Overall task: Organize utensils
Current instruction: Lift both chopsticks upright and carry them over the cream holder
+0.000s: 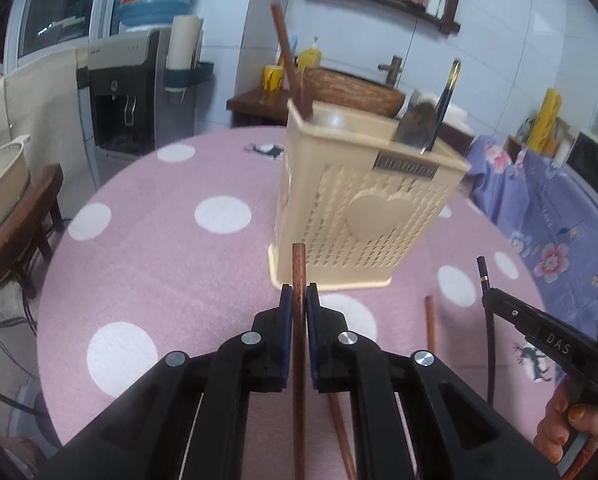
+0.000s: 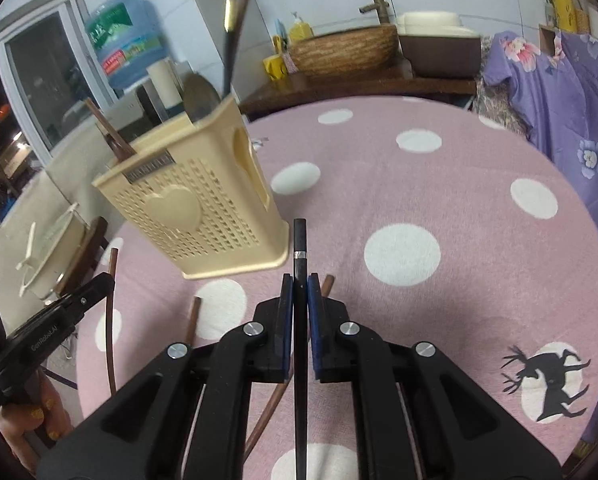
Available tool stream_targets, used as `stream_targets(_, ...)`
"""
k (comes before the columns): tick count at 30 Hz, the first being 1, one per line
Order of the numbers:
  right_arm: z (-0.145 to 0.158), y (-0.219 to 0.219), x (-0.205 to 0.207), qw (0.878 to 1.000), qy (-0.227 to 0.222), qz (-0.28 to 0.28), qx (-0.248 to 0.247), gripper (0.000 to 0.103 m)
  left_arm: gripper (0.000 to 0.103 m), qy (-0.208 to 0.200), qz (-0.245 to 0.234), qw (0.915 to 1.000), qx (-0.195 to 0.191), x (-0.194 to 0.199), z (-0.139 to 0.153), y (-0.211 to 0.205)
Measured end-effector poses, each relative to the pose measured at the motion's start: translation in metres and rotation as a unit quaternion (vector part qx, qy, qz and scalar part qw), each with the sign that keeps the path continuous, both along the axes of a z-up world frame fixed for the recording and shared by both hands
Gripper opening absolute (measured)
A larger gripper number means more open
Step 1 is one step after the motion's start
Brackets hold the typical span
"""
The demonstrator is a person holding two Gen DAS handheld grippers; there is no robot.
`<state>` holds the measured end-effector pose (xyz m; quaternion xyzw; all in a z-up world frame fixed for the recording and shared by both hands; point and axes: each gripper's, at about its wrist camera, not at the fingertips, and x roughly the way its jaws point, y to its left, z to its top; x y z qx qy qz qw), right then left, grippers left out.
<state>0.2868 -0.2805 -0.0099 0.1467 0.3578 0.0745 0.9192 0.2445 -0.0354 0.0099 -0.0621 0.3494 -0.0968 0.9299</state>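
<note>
Now each gripper clamps one chopstick: left gripper (image 1: 299, 300) brown chopstick (image 1: 298, 272), right gripper (image 2: 299, 288) black chopstick (image 2: 299, 248).

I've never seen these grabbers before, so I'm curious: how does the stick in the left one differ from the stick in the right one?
The brown chopstick in the left gripper is reddish wood, plain along its length. The black chopstick in the right gripper is dark, with a thin silver band near its end. Both are clamped between blue pads, pointing forward towards the beige holder.
</note>
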Motion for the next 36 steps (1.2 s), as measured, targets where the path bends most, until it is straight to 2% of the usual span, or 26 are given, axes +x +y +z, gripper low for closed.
stream_targets(7,0.05,-0.013,-0.033,0.998,-0.058,0.019,0.006,0.008,0.008,-0.053,-0.016,0.9982,-0.023,-0.022,0.045,0.014)
stream_targets(12,0.073,-0.015,-0.05,0.996,-0.084,0.034,0.001,0.008,0.008,-0.078,-0.026,0.9965,-0.018,-0.034,0.063,0.018)
stream_targets(18,0.08,-0.015,-0.057,0.995,-0.094,0.043,-0.002,0.008,0.008,-0.072,-0.037,0.996,-0.038,-0.036,0.064,0.027)
stream_targets(36,0.101,-0.007,-0.061,0.992,-0.109,0.063,-0.007,0.008,0.008,-0.099,-0.045,0.9932,-0.042,-0.046,0.085,0.033)
